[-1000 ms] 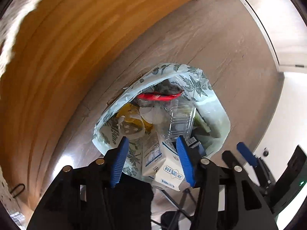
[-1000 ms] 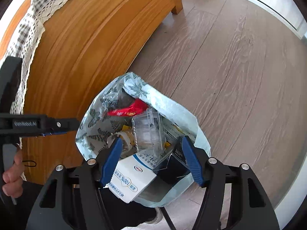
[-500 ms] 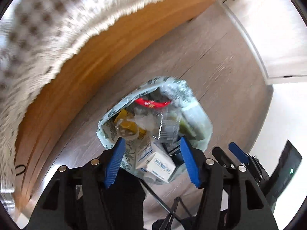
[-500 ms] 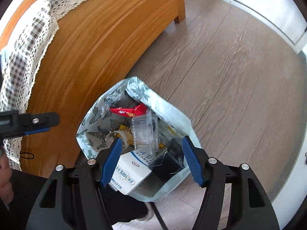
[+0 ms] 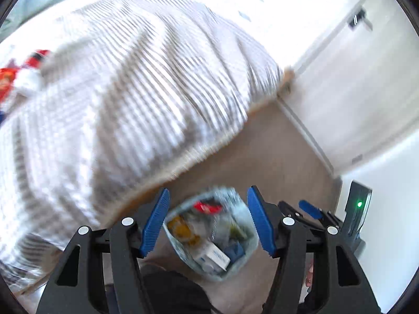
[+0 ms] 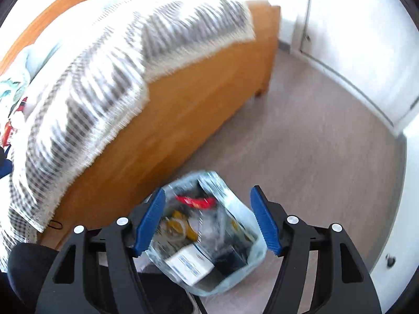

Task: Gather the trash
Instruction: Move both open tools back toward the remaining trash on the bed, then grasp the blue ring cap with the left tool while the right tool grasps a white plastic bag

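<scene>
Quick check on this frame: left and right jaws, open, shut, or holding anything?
Left gripper: jaws opening, nothing between them; the trash bag lies on the floor beyond.
Right gripper: jaws opening, empty too, above the same bag.

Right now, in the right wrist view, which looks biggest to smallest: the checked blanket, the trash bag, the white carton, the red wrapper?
1. Checked blanket, by far.
2. Trash bag, though it sits nearer the camera.
3. White carton.
4. Red wrapper, blurred, clearly the smallest.
</scene>
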